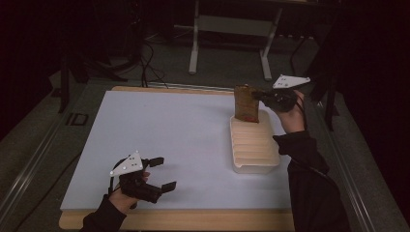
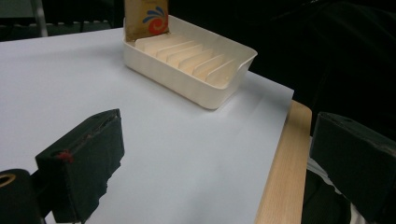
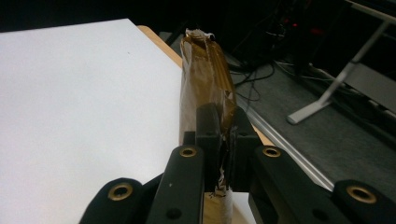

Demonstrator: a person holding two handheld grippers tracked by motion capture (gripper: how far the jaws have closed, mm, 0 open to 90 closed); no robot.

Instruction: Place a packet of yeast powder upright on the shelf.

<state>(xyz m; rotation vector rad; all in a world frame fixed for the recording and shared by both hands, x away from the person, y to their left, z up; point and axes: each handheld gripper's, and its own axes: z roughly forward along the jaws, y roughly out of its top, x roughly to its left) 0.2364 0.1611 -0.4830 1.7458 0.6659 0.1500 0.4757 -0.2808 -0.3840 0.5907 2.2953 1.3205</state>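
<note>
Your right gripper is clamped on the top right edge of a brown packet, and you are holding that packet upright over the far end of the white slotted tray, which sits on the right side of the white table. Pinching it by the upper edge lets the packet hang straight, which looks like the sensible way to guide its lower edge into one of the narrow slots between the dividers. In the right gripper view the jaws stand nearly together with the crinkled packet edge squeezed between them, so the grip looks firm. Your left gripper rests at the near left of the table with its jaws spread wide and nothing between them; it seems parked out of the way, well apart from the tray. From the left gripper view you can see the tray's dividers running in a row, all the nearer slots bare, and the packet standing at the far end with a red and blue swirl on its face. Whether its bottom edge is already seated in a slot or just above it is hard to tell. The top of the packet is cut off in the left gripper view, and its printing is too dim to read from above.
</note>
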